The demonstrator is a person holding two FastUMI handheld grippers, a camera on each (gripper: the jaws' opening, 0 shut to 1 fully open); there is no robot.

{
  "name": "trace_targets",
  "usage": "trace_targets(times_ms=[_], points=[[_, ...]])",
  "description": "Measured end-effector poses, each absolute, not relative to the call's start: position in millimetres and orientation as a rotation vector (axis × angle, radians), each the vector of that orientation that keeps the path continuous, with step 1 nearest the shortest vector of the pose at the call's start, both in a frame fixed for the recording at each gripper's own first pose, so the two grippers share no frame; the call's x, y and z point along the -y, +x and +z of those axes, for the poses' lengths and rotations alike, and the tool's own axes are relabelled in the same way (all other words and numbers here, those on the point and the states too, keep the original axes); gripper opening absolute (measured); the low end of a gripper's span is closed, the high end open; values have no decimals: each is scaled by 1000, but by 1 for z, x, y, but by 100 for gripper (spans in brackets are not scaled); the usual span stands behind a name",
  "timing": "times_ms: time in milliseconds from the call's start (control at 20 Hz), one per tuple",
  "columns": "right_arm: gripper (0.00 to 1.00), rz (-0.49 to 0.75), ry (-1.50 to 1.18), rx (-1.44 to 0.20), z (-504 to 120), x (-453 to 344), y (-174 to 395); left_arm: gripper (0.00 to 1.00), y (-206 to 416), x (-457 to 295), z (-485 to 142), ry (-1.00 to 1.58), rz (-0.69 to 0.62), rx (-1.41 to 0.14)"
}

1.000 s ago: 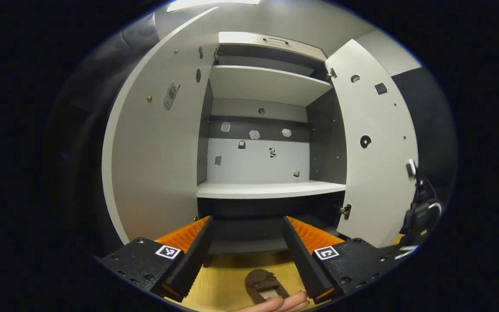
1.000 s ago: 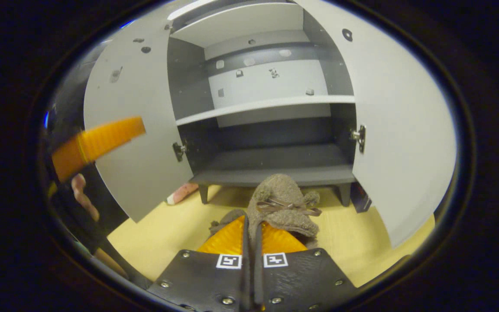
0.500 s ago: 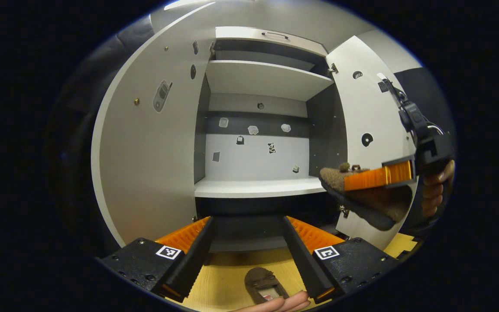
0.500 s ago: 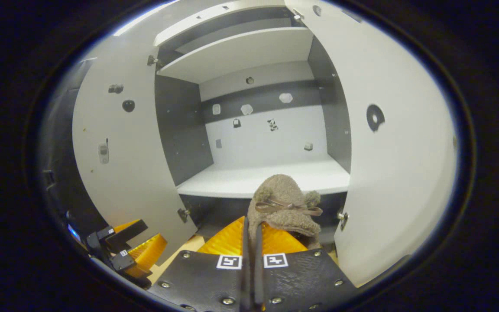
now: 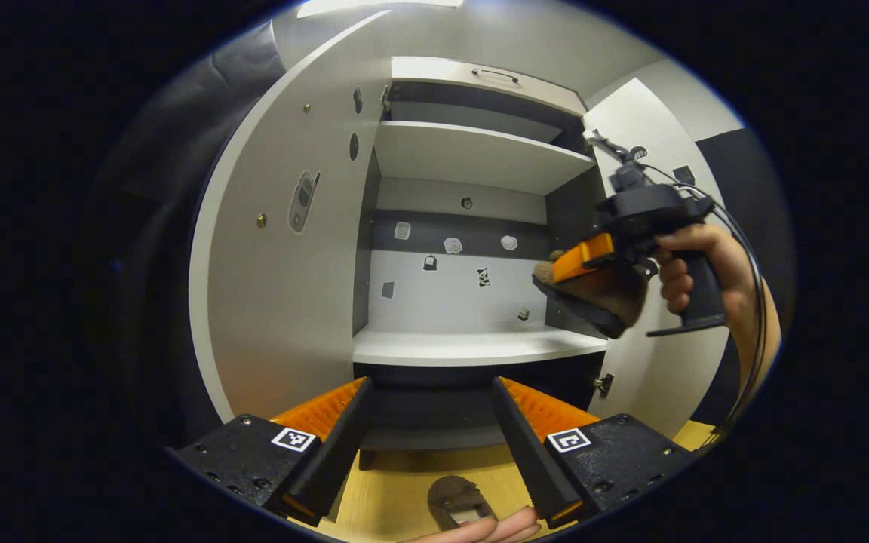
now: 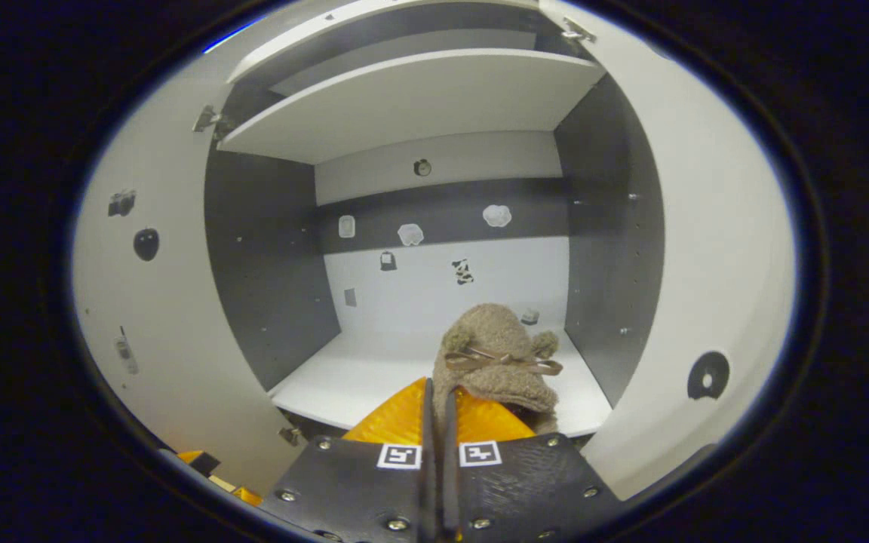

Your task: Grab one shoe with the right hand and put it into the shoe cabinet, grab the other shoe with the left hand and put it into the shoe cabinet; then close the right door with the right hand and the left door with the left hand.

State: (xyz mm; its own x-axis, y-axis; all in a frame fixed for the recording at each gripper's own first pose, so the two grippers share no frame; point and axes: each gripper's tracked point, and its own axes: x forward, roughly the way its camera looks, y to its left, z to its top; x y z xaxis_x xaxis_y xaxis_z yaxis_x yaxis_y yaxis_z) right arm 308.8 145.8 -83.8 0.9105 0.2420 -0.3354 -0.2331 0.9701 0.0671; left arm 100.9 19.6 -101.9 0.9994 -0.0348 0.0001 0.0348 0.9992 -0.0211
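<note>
Right gripper view showed my right hand-held gripper (image 6: pixel 437 422) with its fingers pressed nearly together on the heel end of a fuzzy brown shoe (image 6: pixel 496 358), the toe and its small bow pointing forward. The shoe was held in the air at the open front of the shoe cabinet (image 6: pixel 434 98), just above the front edge of the white middle shelf (image 6: pixel 359 377). The left door (image 6: pixel 163 354) and the right door (image 6: pixel 713 249) stood swung open on either side.

From the left gripper view, that same right hand-held gripper (image 5: pixel 555 273) appeared farther off at the cabinet's right side, my hand (image 5: pixel 706 264) around its grip, the shoe (image 5: pixel 600 298) hanging above the shelf's (image 5: pixel 472 347) right end and not touching it.

My left hand-held gripper (image 5: pixel 428 434) was low in front of the cabinet, its fingers spread wide apart with nothing between them. Below it, on the wooden floor (image 5: pixel 389 490), lay the other shoe (image 5: pixel 459 499), dark brown, just short of the cabinet's base, apart from both fingers.
</note>
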Motion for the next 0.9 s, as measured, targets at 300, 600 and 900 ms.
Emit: trace_targets(times_ms=[300, 600, 900], points=[[4, 195, -123, -341, -95, -149, 379, 96, 89, -16, -106, 25, -47, -1], [4, 121, -147, -384, -148, -119, 442, 93, 88, -16, -110, -11, -44, -12], [18, 132, -22, -389, -168, -116, 458, 96, 86, -24, -126, -6, -15, -67]])
